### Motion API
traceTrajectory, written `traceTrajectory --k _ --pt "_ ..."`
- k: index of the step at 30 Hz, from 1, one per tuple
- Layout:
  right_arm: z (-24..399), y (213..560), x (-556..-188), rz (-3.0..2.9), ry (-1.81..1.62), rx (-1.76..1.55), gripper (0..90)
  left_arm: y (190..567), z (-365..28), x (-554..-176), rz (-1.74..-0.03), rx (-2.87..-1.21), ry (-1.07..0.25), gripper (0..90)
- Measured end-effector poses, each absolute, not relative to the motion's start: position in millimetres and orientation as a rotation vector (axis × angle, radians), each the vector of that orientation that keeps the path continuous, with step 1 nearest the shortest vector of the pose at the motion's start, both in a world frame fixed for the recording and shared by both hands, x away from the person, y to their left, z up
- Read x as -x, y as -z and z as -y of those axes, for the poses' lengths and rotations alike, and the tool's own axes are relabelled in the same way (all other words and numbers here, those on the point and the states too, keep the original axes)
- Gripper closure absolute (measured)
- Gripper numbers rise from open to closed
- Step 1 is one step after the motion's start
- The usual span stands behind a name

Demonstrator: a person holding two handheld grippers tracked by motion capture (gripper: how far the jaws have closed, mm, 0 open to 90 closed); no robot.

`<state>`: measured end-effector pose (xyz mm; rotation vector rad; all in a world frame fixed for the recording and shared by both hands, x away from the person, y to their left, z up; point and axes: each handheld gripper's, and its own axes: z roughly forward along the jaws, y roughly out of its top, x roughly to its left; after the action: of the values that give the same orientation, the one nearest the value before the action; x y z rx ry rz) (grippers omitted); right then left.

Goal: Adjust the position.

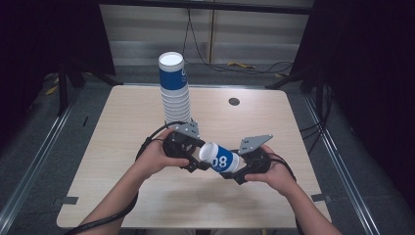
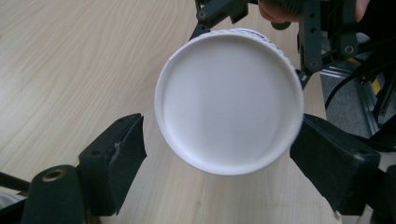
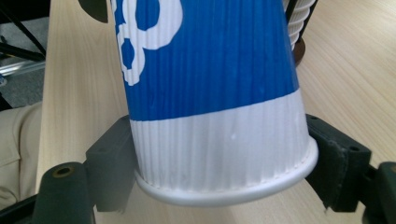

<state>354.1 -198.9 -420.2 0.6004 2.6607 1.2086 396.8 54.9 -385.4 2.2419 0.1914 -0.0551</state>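
Two hand-held grippers meet over a light wooden table [image 1: 122, 161] in the high view, with one blue-and-white paper cup [image 1: 220, 157] lying sideways between them above the near half; the right gripper [image 1: 234, 172] holds it near the rim. One tall stack of matching cups [image 1: 174, 90] stands upright behind the left gripper [image 1: 195, 159]. In the left gripper view, the cup's white base [image 2: 229, 102] faces the camera between two spread jaws, open. In the right gripper view, both jaws press the cup's ribbed white band [image 3: 219, 149] just above the rolled rim, clamped on it.
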Motion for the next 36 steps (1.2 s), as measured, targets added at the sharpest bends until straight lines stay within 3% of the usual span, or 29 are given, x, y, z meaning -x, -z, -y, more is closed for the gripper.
traceTrajectory --k 36 --pt "193 415 -357 -2.817 -0.885 -0.488 20.0 390 -40 -389 -0.076 -2.508 -0.06 19.5"
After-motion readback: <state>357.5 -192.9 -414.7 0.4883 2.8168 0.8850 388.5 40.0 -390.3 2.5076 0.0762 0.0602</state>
